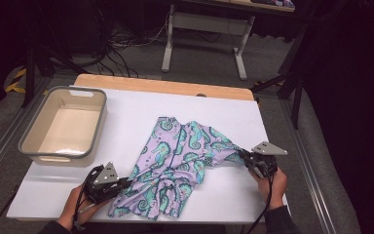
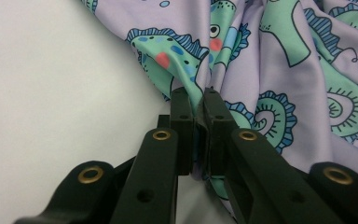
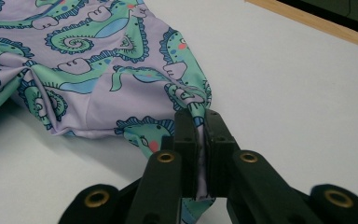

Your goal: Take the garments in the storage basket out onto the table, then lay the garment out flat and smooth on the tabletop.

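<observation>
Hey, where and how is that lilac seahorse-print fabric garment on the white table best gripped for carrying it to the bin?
Probably at its outer edges, from opposite sides, low along the white table. The lilac seahorse-print garment lies crumpled and limp, so bunched hem folds give the jaws the most bite. The left gripper and right gripper already pinch such folds. The grey-rimmed beige plastic bin stands left.

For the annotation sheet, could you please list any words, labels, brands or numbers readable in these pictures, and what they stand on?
None: no readable text.
Garment: a seahorse print, no letters.
Tub: plain walls, no label.
Left gripper and right gripper: no markings legible.
</observation>
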A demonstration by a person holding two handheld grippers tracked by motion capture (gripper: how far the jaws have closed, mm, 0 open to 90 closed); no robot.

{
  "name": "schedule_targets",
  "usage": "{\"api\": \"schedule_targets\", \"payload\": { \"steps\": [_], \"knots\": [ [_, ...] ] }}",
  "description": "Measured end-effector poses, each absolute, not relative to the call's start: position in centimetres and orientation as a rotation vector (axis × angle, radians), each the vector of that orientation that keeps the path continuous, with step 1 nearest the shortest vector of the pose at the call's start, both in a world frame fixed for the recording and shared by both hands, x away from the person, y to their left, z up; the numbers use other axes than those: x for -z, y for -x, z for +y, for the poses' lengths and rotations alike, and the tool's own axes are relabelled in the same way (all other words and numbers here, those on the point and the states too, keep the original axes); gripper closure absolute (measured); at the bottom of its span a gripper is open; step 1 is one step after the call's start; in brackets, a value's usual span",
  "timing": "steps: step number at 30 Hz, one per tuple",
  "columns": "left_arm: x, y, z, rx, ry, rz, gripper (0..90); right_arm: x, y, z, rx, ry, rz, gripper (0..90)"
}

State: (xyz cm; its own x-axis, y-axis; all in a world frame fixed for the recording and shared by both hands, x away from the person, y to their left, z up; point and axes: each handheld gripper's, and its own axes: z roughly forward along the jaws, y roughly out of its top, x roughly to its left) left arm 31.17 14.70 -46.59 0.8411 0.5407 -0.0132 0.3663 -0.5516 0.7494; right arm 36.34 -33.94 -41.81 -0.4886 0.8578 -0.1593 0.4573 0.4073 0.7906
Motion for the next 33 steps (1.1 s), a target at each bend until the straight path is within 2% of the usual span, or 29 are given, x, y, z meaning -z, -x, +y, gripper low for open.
{"api": "schedule_targets", "payload": {
  "steps": [17, 19, 20, 22, 24, 28, 33],
  "knots": [
    [46.6, -31.0, 14.6, -0.286, -2.222, 0.649, 85.1, 42.6, -36.8, -33.7, -0.915, -1.116, 2.149, 84.7],
    [46.6, -31.0, 14.5, -0.281, -2.223, 0.651, 85.1, 42.6, -36.7, -33.4, -0.920, -1.112, 2.162, 81.2],
    [46.7, -31.0, 14.5, -0.279, -2.223, 0.650, 85.1, 42.6, -36.7, -33.2, -0.929, -1.112, 2.179, 74.5],
    [46.7, -31.1, 14.5, -0.276, -2.223, 0.650, 85.1, 42.6, -36.6, -32.8, -0.934, -1.098, 2.190, 71.0],
    [46.7, -31.0, 14.5, -0.279, -2.222, 0.650, 85.1, 42.3, -36.2, -32.2, -0.958, -1.070, 2.186, 61.8],
    [46.7, -31.0, 14.5, -0.276, -2.222, 0.651, 85.1, 41.8, -35.1, -30.1, -1.085, -0.966, 2.248, 59.1],
    [46.7, -31.2, 14.3, -0.274, -2.232, 0.642, 85.1, 43.2, -34.0, -26.9, -1.132, -0.925, 2.382, 52.7]
  ]
}}
